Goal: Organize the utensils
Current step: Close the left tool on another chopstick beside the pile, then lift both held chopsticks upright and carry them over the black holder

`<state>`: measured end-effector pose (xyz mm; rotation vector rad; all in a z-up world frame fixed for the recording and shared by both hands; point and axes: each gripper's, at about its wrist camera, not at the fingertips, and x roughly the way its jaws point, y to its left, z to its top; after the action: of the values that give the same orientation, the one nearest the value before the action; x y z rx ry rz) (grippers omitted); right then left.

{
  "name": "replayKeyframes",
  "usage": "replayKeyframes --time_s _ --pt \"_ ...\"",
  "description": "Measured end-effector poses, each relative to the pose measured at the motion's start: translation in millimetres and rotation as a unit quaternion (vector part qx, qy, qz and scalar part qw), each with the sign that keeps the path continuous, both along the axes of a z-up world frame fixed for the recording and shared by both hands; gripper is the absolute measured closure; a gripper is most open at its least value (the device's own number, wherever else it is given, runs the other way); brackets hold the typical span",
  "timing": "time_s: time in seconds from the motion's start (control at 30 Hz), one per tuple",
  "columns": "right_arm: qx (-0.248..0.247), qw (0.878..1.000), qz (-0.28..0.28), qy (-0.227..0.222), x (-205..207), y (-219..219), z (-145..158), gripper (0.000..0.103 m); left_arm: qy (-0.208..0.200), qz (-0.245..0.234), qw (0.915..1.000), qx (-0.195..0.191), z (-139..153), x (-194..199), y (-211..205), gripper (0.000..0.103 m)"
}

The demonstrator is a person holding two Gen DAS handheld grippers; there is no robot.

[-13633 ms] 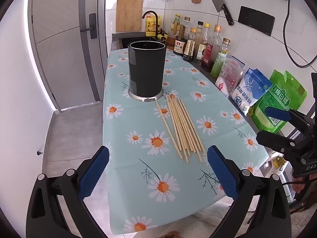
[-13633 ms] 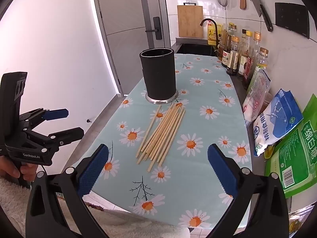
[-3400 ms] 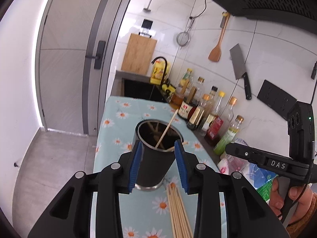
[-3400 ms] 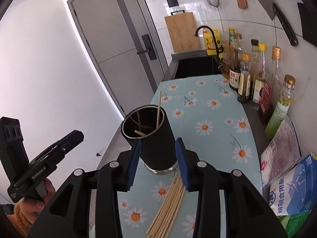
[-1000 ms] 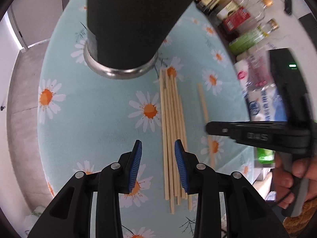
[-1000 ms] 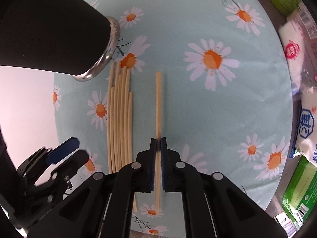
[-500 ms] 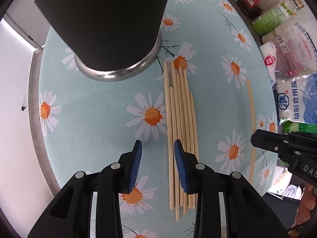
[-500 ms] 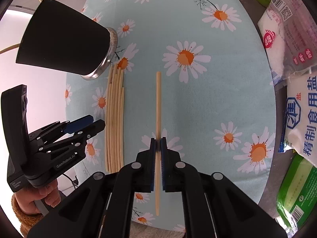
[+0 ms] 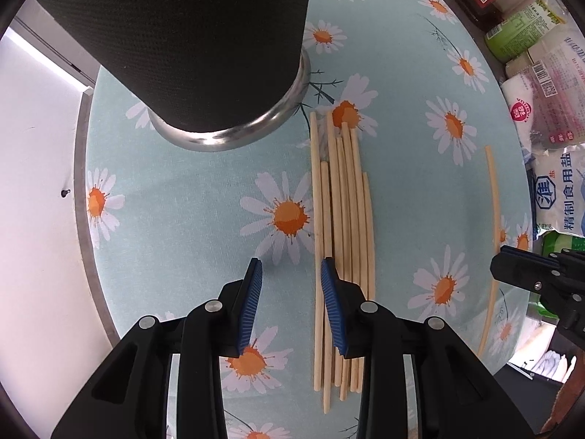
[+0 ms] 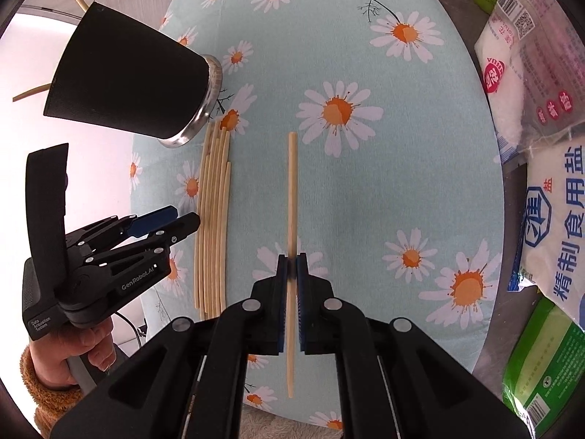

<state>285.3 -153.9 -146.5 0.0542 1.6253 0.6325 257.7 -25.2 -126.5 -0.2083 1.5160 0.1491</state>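
Black plastic left claw point(image 9: 290, 294), ribbed blue pads, silver screws, seemingly fuzzy tan sleeve

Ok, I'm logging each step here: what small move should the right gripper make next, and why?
Probably carry its load up toward the mouth of the black holder. The right gripper is shut on a single chopstick, apart from the bundle of chopsticks on the tablecloth, and the holder already has chopsticks poking out.

Black utensil holder point(image 9: 182, 36): we see its top cut off by the left wrist view's edge. Chopstick bundle point(image 10: 214, 219): near ends hidden behind the right gripper point(image 10: 291, 267).
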Motion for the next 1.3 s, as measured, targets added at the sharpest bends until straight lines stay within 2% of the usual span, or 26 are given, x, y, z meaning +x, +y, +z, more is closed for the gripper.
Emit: replayKeyframes --time_s 0.3,0.4,0.47,0.6,1.0,1.17,1.3 --pt "0.006 1.000 0.011 0.007 -2 4 -7 0.097 0.015 -0.013 0.9998 0.010 -6 5 -10 0.071" --pt "0.008 1.000 0.015 0.006 -2 4 -6 0.097 0.018 -0.013 0.9996 0.018 -6 7 -14 0.080" --pt "0.010 1.000 0.016 0.006 -1 5 -6 0.097 0.021 -0.016 0.9996 0.013 -5 8 -12 0.092" --pt "0.013 1.000 0.019 0.007 -1 5 -5 0.097 0.024 -0.016 0.9995 0.011 -3 8 -12 0.098" --pt "0.021 0.999 0.022 0.009 -4 7 -3 0.097 0.005 -0.008 0.9998 -0.015 -4 -7 -6 0.099" --pt "0.027 0.999 0.022 0.009 -8 14 -1 0.097 -0.019 0.001 0.9995 -0.026 11 -29 1 0.099" --pt "0.043 0.999 0.023 0.016 -13 20 2 0.097 -0.054 0.009 0.9974 -0.047 27 -51 9 0.099"
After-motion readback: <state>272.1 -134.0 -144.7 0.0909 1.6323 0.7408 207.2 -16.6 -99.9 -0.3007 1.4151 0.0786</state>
